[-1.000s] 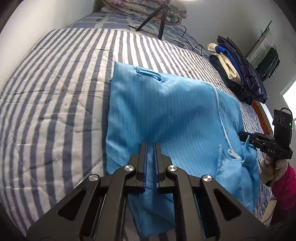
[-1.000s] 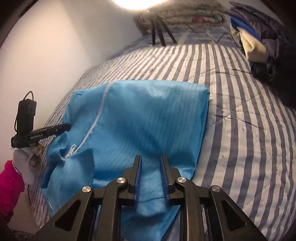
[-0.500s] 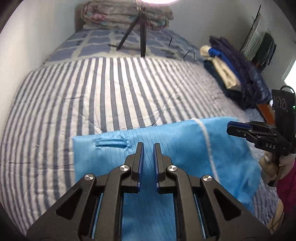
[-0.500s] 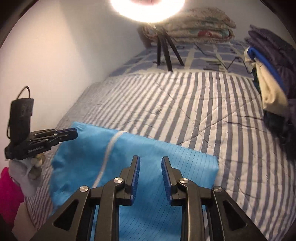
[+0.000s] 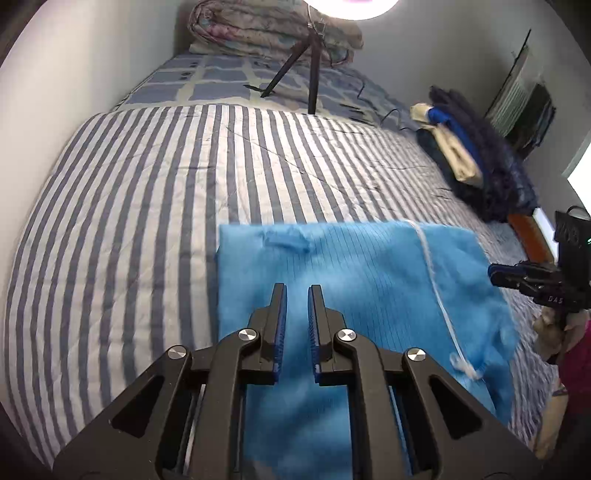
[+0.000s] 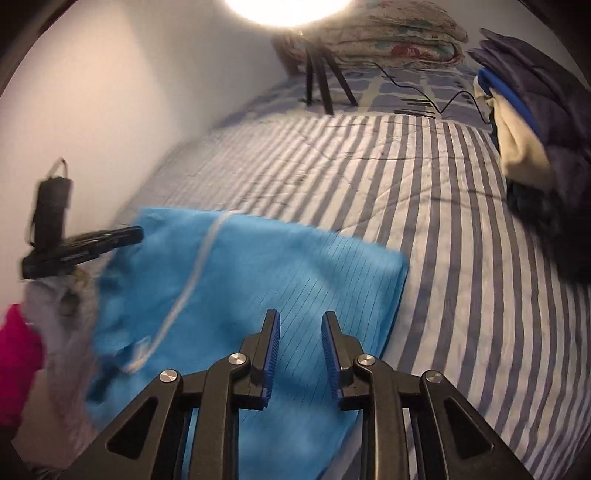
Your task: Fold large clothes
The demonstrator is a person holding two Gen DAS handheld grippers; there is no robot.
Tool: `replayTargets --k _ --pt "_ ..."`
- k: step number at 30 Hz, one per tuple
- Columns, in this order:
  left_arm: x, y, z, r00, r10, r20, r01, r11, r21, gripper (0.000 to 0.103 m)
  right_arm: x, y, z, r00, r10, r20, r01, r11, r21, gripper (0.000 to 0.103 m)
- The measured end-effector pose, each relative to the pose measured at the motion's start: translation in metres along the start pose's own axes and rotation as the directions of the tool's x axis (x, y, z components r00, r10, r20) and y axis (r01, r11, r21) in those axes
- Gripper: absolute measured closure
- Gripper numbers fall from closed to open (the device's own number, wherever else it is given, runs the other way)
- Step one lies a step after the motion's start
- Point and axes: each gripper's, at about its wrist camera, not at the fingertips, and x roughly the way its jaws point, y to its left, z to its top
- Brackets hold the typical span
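The blue garment (image 5: 354, 295) is spread flat on the striped bed (image 5: 147, 206), lying directly below and ahead of both hand-held grippers. The left hand-held gripper (image 5: 294, 295) is seen with a narrow gap between its blue pads; its jaws are opening and nothing is pinched between them. The right hand-held gripper (image 6: 300, 321) is held released, its pads set wider apart over the garment's right edge, with no cloth gripped. A white drawstring (image 5: 436, 291) is seen running down the garment, to the right of the left gripper. A pile of dark clothes (image 6: 535, 140) is stacked far ahead to the right. A tripod (image 5: 306, 70) is stood well ahead, before folded bedding (image 5: 273, 29).
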Motion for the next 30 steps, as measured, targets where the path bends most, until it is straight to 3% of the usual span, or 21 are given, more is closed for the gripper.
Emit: replayTargets --k 6,12,13,14,15,16,17,18,21,23,25,30 --pt "0.003 0.022 -0.042 0.996 0.047 -0.071 -0.049 0.999 -0.023 0.094 0.002 -0.002 -0.06 0.998 0.004 -0.069 -0.003 1.0 0.019 0.08" --pt "-0.025 0.034 -0.06 0.998 0.036 -0.06 -0.038 0.998 -0.045 0.094 -0.025 -0.005 -0.078 0.997 -0.01 -0.08 0.012 0.999 0.03 0.078" --pt "-0.032 0.04 -0.062 0.998 0.02 -0.055 -0.023 0.998 -0.063 0.092 -0.032 -0.005 -0.078 0.998 -0.009 -0.069 0.011 0.999 0.03 0.073" --pt "-0.039 0.048 -0.062 0.998 -0.028 -0.049 0.023 0.994 -0.111 0.08 -0.043 -0.008 -0.077 0.999 0.0 -0.036 0.001 0.999 0.038 0.07" --pt "-0.043 0.057 -0.062 0.996 -0.078 -0.046 0.069 0.984 -0.166 0.068 -0.052 -0.011 -0.076 1.0 0.002 0.005 -0.002 0.999 0.047 0.057" --pt "-0.046 0.069 -0.062 0.988 -0.149 -0.04 0.134 0.96 -0.247 0.042 -0.059 -0.013 -0.076 0.999 -0.002 0.051 -0.001 0.998 0.055 0.036" --pt "-0.047 0.081 -0.064 0.974 -0.226 -0.022 0.207 0.92 -0.332 0.035 -0.065 -0.016 -0.076 0.995 -0.001 0.099 -0.006 0.998 0.063 0.026" --pt "-0.046 0.091 -0.065 0.955 -0.296 -0.004 0.27 0.877 -0.398 0.035 -0.067 -0.02 -0.075 0.992 0.007 0.126 -0.016 0.997 0.07 0.013" --pt "-0.038 0.111 -0.068 0.906 -0.422 0.037 0.377 0.765 -0.522 0.035 -0.061 -0.035 -0.072 0.99 0.062 0.125 -0.078 0.989 0.127 0.012" --pt "-0.03 0.118 -0.068 0.889 -0.456 0.045 0.401 0.724 -0.561 0.035 -0.051 -0.048 -0.071 0.989 0.102 0.105 -0.121 0.974 0.192 0.013" --pt "-0.022 0.122 -0.066 0.885 -0.464 0.034 0.398 0.716 -0.574 0.035 -0.042 -0.059 -0.071 0.983 0.166 0.079 -0.181 0.952 0.248 0.019" --pt "-0.011 0.129 -0.064 0.866 -0.5 0.015 0.416 0.703 -0.577 0.035 -0.026 -0.084 -0.072 0.968 0.248 0.047 -0.249 0.909 0.334 0.023"
